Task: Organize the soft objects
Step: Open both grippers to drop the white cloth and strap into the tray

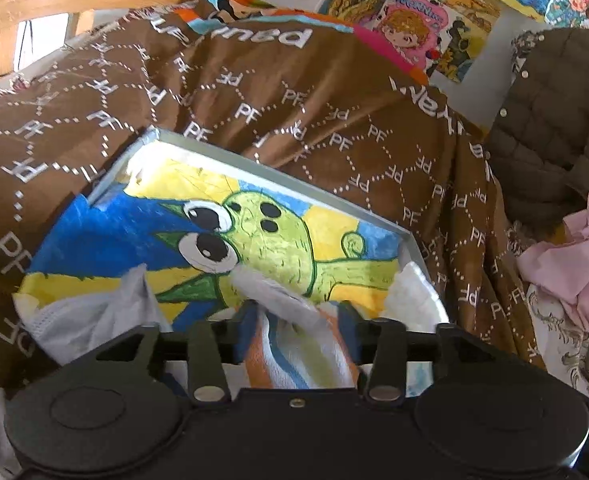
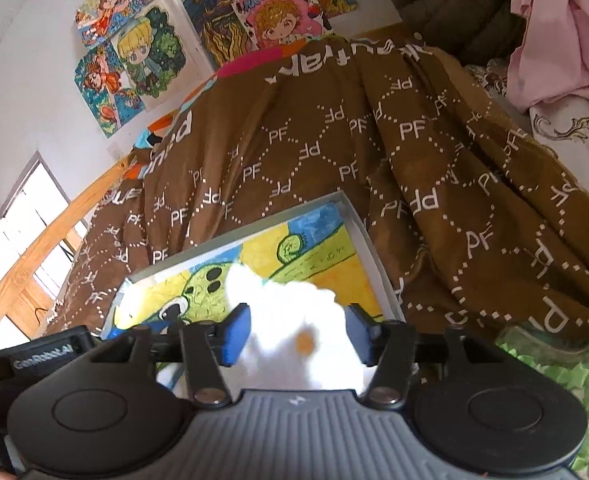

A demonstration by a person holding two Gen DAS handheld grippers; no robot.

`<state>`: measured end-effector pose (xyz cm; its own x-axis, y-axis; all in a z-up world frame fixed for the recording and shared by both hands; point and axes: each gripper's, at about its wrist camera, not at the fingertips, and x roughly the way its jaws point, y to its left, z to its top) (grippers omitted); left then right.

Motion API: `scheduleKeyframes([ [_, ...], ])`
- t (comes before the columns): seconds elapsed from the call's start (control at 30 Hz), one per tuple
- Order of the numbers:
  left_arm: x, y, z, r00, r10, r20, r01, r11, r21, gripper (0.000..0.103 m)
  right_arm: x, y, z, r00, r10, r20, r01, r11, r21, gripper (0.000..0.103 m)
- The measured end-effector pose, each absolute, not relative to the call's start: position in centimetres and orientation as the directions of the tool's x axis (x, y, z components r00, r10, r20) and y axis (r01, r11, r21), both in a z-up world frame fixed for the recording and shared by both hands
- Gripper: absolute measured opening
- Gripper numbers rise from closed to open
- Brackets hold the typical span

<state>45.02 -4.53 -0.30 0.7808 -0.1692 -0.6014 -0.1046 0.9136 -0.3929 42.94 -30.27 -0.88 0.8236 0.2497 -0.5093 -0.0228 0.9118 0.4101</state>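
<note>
One striped cloth point(image 1: 294, 356) (orange, blue, white)

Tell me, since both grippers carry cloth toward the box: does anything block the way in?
Nothing visible does. The box lies open right below the left gripper with its striped cloth and the right gripper with its white cloth.

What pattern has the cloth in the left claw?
Orange, blue and white stripes on the cloth; the left wrist view shows it best.
</note>
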Motion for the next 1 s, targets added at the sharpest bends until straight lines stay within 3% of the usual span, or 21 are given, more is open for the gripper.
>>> scheduleKeyframes([
  [0.4,40.7,-3.9,5.2,0.845,-0.123,-0.521,-0.098,0.921,-0.376,0.083,38.2,-31.0,3.4,0.89,0.223,-0.398,-0.07,0.929,0.364,0.098],
  [0.5,38.9,-3.8,6.1,0.861,-0.09,-0.5,-0.11,0.927,-0.357,0.089,36.6,-31.1,4.7,0.904,0.226,-0.363,-0.09,0.931,0.354,0.102],
  [0.63,36.5,-3.7,7.1,0.876,-0.068,-0.478,-0.099,0.944,-0.316,0.091,34.0,-30.8,6.6,0.924,0.227,-0.307,-0.13,0.944,0.304,0.103],
  [0.7,34.9,-3.9,7.8,0.893,-0.057,-0.447,-0.082,0.954,-0.287,0.099,32.7,-30.5,7.4,0.933,0.222,-0.284,-0.145,0.953,0.267,0.103],
  [0.8,32.3,-4.0,8.7,0.922,-0.075,-0.381,-0.038,0.959,-0.282,0.102,30.6,-29.6,8.3,0.943,0.22,-0.251,-0.168,0.962,0.214,0.103],
  [1.0,27.8,-3.7,10.0,0.939,-0.094,-0.33,-0.009,0.954,-0.299,0.102,26.7,-27.9,9.3,0.96,0.202,-0.191,-0.184,0.977,0.107,0.103],
])
